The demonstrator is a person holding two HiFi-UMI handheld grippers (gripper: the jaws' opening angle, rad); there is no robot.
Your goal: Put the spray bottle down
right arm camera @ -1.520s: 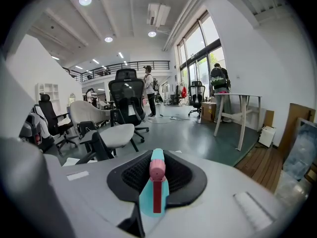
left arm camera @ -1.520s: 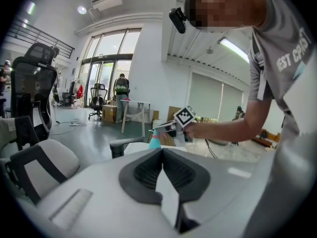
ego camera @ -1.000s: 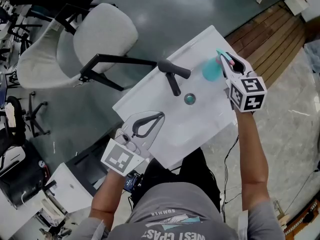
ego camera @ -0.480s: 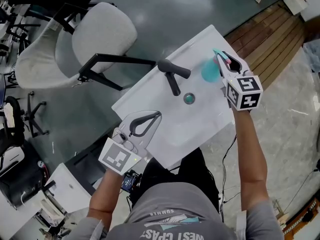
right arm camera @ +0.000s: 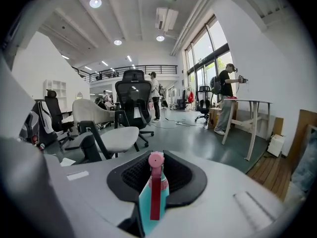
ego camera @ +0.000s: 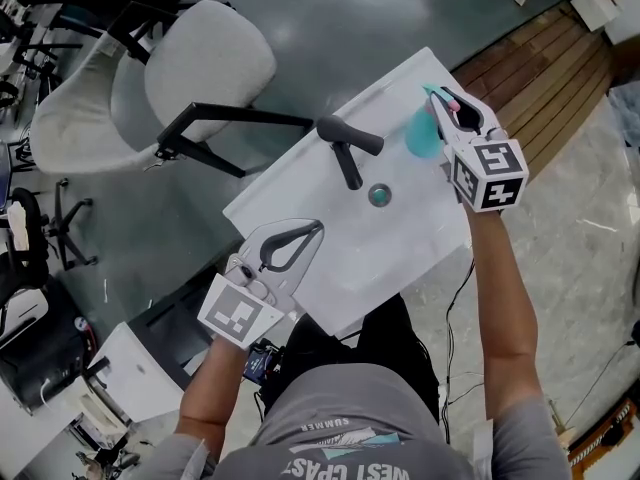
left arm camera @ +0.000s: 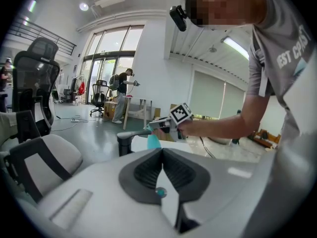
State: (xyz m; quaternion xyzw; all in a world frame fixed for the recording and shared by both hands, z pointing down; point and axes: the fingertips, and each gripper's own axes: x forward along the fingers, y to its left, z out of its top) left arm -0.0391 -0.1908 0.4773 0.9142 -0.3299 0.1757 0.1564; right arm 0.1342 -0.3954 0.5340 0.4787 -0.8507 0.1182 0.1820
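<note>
A teal spray bottle (ego camera: 422,138) with a pink nozzle hangs over the far right corner of the white sink top (ego camera: 330,253). My right gripper (ego camera: 440,103) is shut on its neck. In the right gripper view the bottle (right arm camera: 151,195) stands upright between the black pads, with its trigger facing the camera. My left gripper (ego camera: 318,230) rests at the sink's near left edge, its tips together and nothing between them. In the left gripper view the bottle (left arm camera: 152,141) and the right gripper (left arm camera: 161,125) show beyond the shut left gripper (left arm camera: 161,151).
A black faucet (ego camera: 345,153) stands at the sink's far side, with a round drain (ego camera: 379,195) in front of it. A grey office chair (ego camera: 190,78) sits just beyond the sink on the left. Wooden decking (ego camera: 545,68) lies at the right. People stand far off by the windows.
My right gripper has edged the bottle slightly toward the sink's far corner. The left gripper has stayed put.
</note>
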